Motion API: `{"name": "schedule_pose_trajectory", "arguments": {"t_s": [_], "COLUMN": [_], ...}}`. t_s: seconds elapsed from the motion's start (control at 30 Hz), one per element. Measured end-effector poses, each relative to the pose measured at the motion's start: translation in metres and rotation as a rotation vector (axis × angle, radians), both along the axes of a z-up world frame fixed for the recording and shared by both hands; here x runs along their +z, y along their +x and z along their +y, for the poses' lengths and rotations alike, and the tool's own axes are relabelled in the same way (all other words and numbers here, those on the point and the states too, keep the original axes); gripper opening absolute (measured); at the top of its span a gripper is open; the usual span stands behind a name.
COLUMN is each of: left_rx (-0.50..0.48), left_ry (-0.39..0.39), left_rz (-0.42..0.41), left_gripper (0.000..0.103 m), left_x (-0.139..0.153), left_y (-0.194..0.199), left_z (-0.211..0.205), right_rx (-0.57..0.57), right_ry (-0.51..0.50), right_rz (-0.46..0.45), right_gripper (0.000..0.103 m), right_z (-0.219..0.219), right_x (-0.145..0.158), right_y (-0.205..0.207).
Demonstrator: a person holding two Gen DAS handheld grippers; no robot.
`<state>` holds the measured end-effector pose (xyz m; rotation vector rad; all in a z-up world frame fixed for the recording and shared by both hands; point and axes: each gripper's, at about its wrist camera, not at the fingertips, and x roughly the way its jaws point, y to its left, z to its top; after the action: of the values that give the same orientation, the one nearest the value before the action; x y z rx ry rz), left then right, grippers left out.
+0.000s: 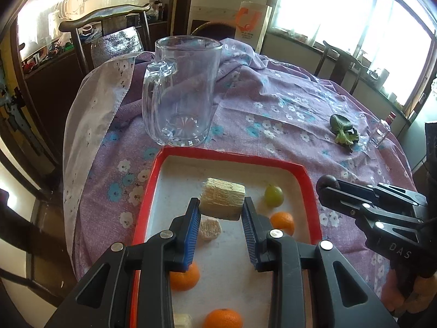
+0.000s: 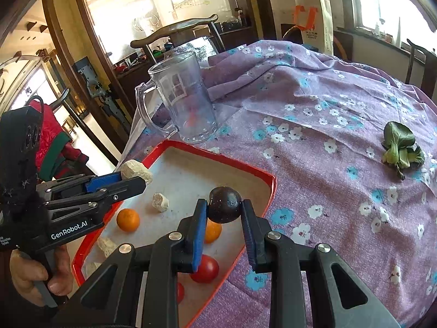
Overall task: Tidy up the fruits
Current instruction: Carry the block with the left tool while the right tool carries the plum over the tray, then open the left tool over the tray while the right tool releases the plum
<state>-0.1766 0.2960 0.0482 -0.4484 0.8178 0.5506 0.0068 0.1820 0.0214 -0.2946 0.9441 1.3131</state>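
Note:
My left gripper (image 1: 220,203) is shut on a pale fibrous chunk (image 1: 222,202), held above the red-rimmed tray (image 1: 232,154). In the right wrist view this gripper (image 2: 136,176) comes in from the left with the chunk (image 2: 136,171) over the tray's (image 2: 218,158) left rim. My right gripper (image 2: 224,205) is shut on a dark purple round fruit (image 2: 225,204) over the tray's right side; in the left wrist view that gripper (image 1: 326,184) appears at the right. In the tray lie oranges (image 1: 282,222) (image 2: 127,220), a green grape (image 1: 273,196), red tomatoes (image 2: 206,269) and smaller pale chunks (image 2: 160,202).
A clear glass mug (image 1: 181,93) (image 2: 181,98) stands just beyond the tray on the purple flowered cloth (image 2: 314,164). A leafy green (image 1: 342,131) (image 2: 400,146) lies to the right, near a small glass bottle (image 1: 381,134). Chairs ring the table's far edge.

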Motion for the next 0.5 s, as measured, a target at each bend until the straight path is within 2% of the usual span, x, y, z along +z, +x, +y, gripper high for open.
{"name": "schedule_pose_trajectory", "arguments": {"t_s": [0.23,0.5], "left_rx": [0.007,0.015], "left_ry": [-0.016,-0.035], "left_rz": [0.038,0.059], "left_gripper": [0.03,0.03], "left_x": [-0.018,-0.037], "left_y": [0.021,0.027], "left_z": [0.02,0.027], "right_rx": [0.017,0.034], "right_ry": [-0.036,-0.074], "right_rz": [0.018,0.008], "right_gripper": [0.025,0.026], "right_z": [0.025,0.036], "right_x": [-0.016,-0.035], "right_y": [-0.001,-0.005]}}
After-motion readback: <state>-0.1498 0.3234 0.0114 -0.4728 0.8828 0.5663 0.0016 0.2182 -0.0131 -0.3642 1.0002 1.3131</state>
